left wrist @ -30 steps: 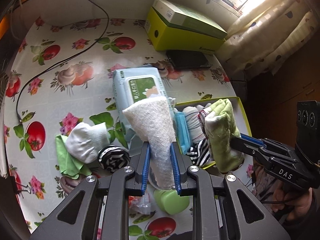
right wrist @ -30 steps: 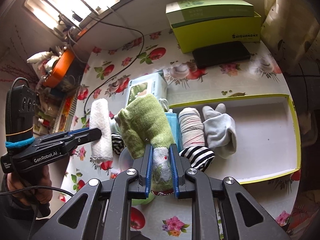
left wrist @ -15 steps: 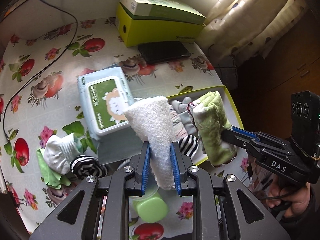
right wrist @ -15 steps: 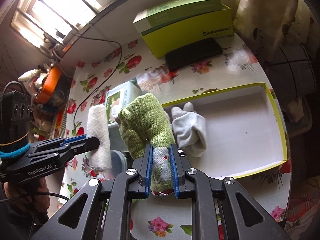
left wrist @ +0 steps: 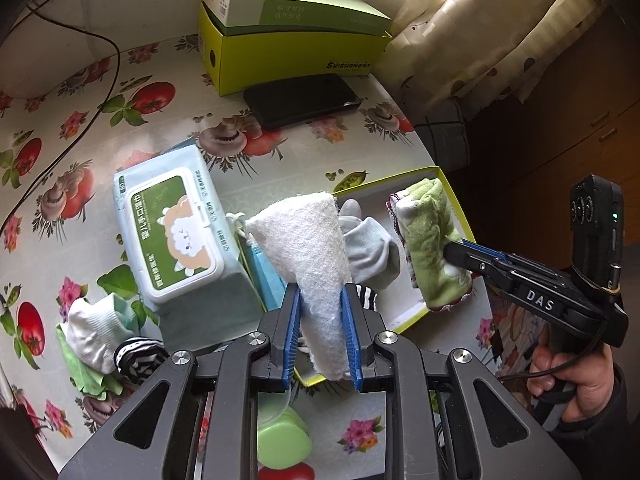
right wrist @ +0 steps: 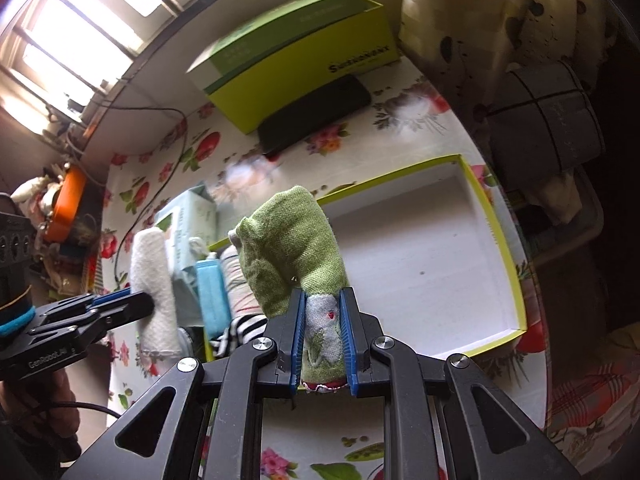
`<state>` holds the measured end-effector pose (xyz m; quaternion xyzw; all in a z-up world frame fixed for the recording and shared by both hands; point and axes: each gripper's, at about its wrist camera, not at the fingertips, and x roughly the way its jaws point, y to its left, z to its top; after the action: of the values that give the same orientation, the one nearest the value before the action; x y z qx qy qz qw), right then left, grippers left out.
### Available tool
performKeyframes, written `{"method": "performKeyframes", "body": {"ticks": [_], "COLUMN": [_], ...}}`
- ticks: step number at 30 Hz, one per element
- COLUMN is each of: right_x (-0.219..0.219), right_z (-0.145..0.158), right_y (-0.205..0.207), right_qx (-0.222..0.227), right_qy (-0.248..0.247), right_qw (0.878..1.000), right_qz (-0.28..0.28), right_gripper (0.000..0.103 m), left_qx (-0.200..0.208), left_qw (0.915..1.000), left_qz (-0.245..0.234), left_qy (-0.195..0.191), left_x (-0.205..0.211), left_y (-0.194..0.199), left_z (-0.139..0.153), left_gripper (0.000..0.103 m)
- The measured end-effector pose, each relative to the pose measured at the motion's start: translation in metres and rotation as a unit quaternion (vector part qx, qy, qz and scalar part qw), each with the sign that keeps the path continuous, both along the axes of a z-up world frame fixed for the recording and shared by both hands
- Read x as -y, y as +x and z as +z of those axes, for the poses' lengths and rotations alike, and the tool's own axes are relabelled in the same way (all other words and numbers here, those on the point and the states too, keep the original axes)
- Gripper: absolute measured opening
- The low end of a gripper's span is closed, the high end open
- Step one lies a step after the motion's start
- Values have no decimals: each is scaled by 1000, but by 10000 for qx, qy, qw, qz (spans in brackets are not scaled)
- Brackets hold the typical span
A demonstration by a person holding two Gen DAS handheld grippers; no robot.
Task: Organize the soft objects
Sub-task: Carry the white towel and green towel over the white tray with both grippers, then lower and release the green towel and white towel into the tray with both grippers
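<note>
Left wrist view: we are gripping a rolled white towel in the left gripper, its blue pads pressing both sides of the roll. We are holding it above the near-left end of the yellow-rimmed tray. At 3 o'clock, we are clamping a rolled green cloth in the right gripper, over the tray's right portion. A grey sock is lying in the tray between the two rolls, with a striped sock and a blue item beside it. At 9 o'clock, a wet-wipes pack is resting on the counter. At 8 o'clock, a white sock, a second striped sock and a green rag are lying together. At 12 o'clock, a yellow box is standing behind a black phone.

Right wrist view: the right gripper is pinching the green cloth, and the tray's white floor is lying bare at 2 o'clock.
</note>
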<state>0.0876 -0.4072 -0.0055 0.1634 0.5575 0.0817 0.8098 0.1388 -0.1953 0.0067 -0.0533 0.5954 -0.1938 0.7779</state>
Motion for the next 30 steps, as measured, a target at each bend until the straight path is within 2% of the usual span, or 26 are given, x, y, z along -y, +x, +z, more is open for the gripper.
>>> {"method": "performKeyframes", "body": {"ticks": [7,13,17,22,26,30], "right_x": [21,36,39,38,41,45], "right_z": [-14,-25,-30,-34,-33,-33], "right_y": [14,33,42,45,40,36], "right_qx": [-80,-126,-133,-131,-124,-173], "right_qy": [-292,-1005,-1607,-2088,-2254,-2202], "right_qw": [9994,9945,9864,9772,9725,9722], "right_qz": [-184,-268,-312,-372,-572,-783], "right_gripper": [16,16,16,16,16,16], "left_qx": [-63,-102,-123,-147,-163,-173], "left_qw": [9999,9998,9997,9996,9995,9994], "left_qz": [-90,-171,-193,-235,-272,-308], "left_qy": [-8,-11,-26,-46,-57,-70], "left_x": [12,22,26,29,31,34], "left_y": [9,16,20,25,27,28], "left_z": [-5,-9,-11,-14,-16,-16], "left_gripper": [21,21,21,21,21,21]}}
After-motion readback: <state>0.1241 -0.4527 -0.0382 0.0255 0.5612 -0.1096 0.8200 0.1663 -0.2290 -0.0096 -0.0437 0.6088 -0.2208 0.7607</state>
